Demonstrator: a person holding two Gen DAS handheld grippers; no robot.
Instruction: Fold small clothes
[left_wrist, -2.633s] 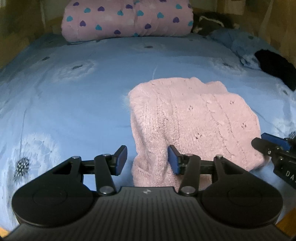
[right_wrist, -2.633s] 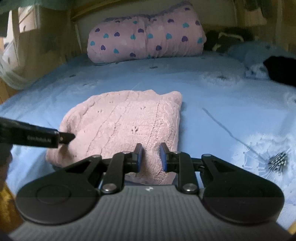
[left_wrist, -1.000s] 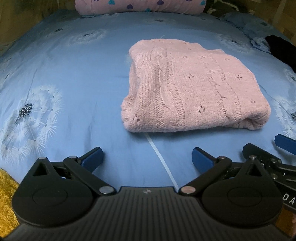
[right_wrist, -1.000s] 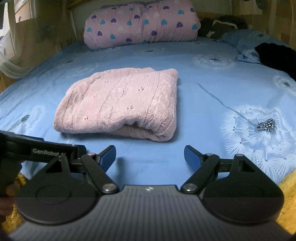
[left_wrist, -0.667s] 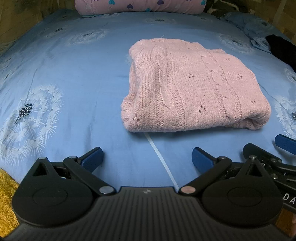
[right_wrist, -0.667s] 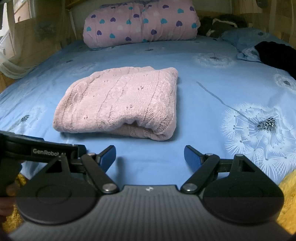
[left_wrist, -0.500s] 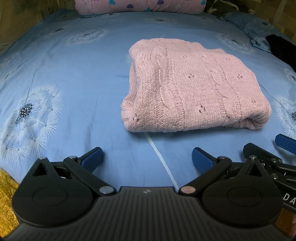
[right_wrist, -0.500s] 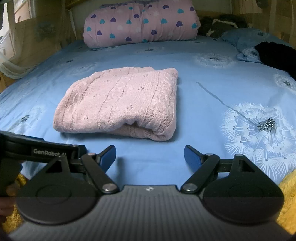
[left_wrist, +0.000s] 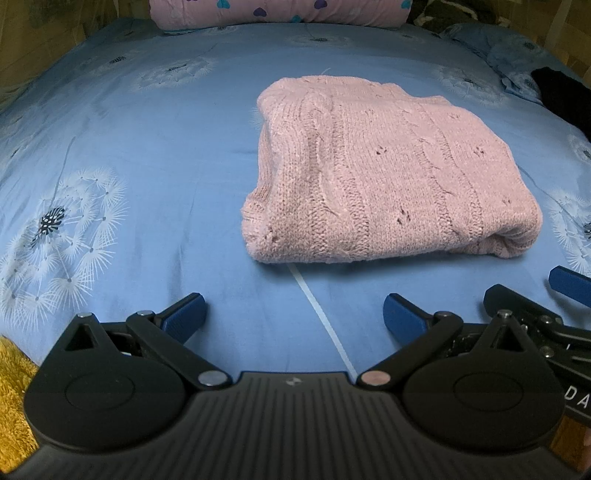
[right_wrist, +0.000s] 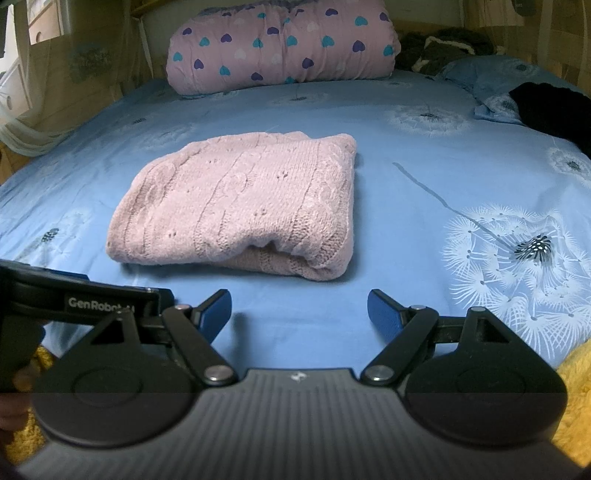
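Observation:
A pink knitted sweater (left_wrist: 384, 173) lies folded into a thick rectangle on the blue bedsheet (left_wrist: 166, 155), its rolled fold edge facing me. In the right wrist view the same sweater (right_wrist: 243, 199) sits left of centre. My left gripper (left_wrist: 293, 314) hovers near the bed's front edge, a short way back from the sweater, open with only sheet between its blue pads. My right gripper (right_wrist: 299, 308) is likewise open and holds nothing, set back from the sweater's front fold. Each gripper's black body shows at the edge of the other's view.
A pink pillow with heart prints (right_wrist: 284, 44) lies across the head of the bed. Dark clothing (right_wrist: 550, 107) and a crumpled blue cloth (right_wrist: 476, 77) sit at the far right. A yellow fuzzy blanket (left_wrist: 14, 384) hangs at the near edge.
Since 2.6 s ago both grippers let go of the sweater, opened wide and drew back toward the near edge. Over the last second nothing moves.

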